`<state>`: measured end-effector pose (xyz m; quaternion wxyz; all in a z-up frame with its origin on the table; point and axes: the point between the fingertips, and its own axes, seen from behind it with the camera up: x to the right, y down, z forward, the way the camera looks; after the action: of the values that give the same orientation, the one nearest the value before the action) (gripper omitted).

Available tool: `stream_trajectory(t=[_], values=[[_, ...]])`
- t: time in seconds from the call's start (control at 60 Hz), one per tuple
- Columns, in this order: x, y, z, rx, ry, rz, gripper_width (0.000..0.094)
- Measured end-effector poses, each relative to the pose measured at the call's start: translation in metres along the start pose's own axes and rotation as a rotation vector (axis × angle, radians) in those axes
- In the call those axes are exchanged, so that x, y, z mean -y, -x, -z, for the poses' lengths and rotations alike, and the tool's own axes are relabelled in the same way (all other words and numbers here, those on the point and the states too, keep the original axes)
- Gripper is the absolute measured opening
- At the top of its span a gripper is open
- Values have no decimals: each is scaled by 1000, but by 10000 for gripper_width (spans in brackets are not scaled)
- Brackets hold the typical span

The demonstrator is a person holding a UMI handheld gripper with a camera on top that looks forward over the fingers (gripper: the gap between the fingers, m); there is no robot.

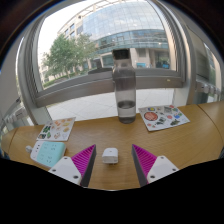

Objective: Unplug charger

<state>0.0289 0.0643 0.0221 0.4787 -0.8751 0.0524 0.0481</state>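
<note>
A small white charger block [110, 155] lies on the wooden table [170, 145], between my two fingers and a little ahead of their tips. There is a gap on each side of it. My gripper [111, 158] is open, with the magenta pads [84, 158] facing inward on either side. No cable or socket shows near the charger.
A clear water bottle [124, 88] stands beyond the charger near the window sill. A colourful sheet [163, 118] lies to the right of it. Another printed sheet [58, 129] and a pale green object [46, 152] lie to the left.
</note>
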Motion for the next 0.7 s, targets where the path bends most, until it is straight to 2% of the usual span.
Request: stream_trajectory(t=[0.2,0.3,0.45,0.55,0.7], values=[[39,9,73,-29,-159,16,800],[36,17,120,-50,-215,22,824],[-13,29,175,-84,-206,36,828],[-54,35,200,-109,-169,45,827],[-93,55,227,-86,-120,65,833]])
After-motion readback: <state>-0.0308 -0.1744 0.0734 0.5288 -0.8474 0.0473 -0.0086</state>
